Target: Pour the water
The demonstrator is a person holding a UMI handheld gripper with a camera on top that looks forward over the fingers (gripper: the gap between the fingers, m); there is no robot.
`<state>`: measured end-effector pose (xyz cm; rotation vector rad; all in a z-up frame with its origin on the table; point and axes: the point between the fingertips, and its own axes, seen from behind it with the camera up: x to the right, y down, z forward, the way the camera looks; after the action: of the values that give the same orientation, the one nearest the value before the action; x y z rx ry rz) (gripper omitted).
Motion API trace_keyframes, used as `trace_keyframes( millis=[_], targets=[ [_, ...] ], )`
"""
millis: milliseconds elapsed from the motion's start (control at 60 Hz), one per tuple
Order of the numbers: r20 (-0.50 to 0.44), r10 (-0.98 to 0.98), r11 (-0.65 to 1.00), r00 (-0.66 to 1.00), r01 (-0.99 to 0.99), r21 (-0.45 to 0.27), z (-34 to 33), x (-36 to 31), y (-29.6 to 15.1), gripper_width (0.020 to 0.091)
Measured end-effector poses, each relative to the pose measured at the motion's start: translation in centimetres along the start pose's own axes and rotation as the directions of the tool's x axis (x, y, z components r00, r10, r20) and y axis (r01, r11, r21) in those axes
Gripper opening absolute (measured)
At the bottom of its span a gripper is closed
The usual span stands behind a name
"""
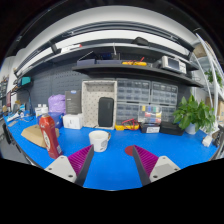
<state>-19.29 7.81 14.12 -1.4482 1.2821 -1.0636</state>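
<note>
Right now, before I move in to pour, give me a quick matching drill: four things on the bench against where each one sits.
Things:
1. white cup
2. red bottle
3. potted plant
4. gripper

Places:
A. far beyond the right finger
B. open, nothing between the fingers
C. beside the left finger, on its outer side
D. just ahead of the fingers

Pairs: 1-D, 2-C, 3-A, 4-B

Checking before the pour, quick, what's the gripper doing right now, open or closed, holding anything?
Gripper: open, holding nothing; the white cup stands on the blue table just ahead of the fingers.
</note>
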Motion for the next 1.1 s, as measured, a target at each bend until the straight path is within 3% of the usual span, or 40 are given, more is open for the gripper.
trace_keyframes(
  millis=[517, 900, 967, 1000, 1067, 1100],
  targets=[
    [0.23, 0.021, 0.998, 0.973, -0.007, -0.062, 1.2, -21.7, 4.0, 0.0812],
    [0.138, 0.036, 0.999, 0.99, -0.033, -0.027, 9.3, -26.1, 1.8, 0.0792],
    [0.112, 0.046, 0.999, 0.993, -0.044, -0.022, 10.7, -25.8, 1.9, 0.0743],
    [0.103, 0.05, 0.999, 0.993, -0.048, -0.021, 11.2, -25.7, 2.0, 0.068],
    [0.117, 0.051, 0.999, 0.992, -0.05, -0.014, 11.8, -26.3, 2.0, 0.0439],
    [0.108, 0.028, 1.0, 0.994, -0.027, -0.011, 11.9, -26.3, 2.0, 0.0436]
  ],
)
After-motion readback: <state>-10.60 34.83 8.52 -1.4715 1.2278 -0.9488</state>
